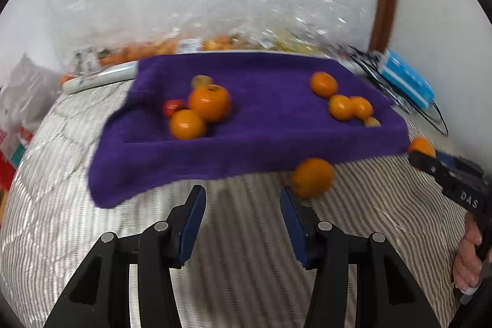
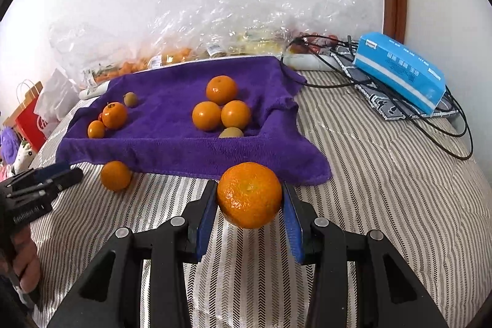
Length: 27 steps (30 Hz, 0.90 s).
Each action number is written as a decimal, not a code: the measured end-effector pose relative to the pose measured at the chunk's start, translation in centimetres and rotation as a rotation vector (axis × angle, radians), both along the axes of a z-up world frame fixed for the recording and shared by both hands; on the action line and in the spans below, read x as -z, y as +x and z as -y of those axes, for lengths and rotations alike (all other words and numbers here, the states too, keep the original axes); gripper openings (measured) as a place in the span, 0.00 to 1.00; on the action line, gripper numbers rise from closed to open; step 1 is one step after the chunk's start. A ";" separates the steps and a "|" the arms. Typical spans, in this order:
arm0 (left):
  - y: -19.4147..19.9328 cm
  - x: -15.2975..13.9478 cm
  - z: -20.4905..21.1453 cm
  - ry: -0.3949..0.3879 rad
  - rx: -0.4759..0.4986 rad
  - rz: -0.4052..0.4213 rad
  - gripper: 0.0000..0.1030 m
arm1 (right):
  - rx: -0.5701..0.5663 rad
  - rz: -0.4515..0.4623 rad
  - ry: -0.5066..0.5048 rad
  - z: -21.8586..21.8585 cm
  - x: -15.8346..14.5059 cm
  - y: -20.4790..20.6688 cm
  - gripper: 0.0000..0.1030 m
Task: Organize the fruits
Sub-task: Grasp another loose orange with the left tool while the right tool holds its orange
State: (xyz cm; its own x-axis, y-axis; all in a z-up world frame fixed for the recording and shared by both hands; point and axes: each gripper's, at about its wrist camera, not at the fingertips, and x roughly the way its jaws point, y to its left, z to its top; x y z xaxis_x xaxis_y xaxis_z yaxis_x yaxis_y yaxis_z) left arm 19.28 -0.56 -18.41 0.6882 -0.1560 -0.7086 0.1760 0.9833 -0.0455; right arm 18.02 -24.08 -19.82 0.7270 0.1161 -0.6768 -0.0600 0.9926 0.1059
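Note:
A purple towel lies over a shallow tray on the striped bed. On it, three oranges and a kiwi sit at the right. At the left are two orange fruits, a small red one and another kiwi. My right gripper is shut on a mandarin just before the towel's near edge. A loose orange rests on the bed beside the right fingertip of my left gripper, which is open with nothing between its fingers. In the right wrist view, this orange lies right of the left gripper.
Clear plastic bags of fruit line the wall behind the towel. A blue tissue pack and black cables lie at the right on folded cloth. A red paper bag stands at the left. A hand holds the right gripper.

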 end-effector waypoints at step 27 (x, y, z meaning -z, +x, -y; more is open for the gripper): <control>2.6 1.2 5.5 -0.058 0.059 -0.100 0.39 | 0.083 -0.024 0.030 1.7 0.3 -0.1 0.40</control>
State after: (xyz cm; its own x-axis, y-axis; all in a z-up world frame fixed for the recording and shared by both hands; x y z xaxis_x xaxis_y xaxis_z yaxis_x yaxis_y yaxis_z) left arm 21.83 -6.05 -19.59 0.6027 -0.2368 -0.7620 0.2249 0.9666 -0.1226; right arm 17.92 -25.82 -20.10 0.7186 0.0765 -0.6912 0.0257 0.9903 0.1364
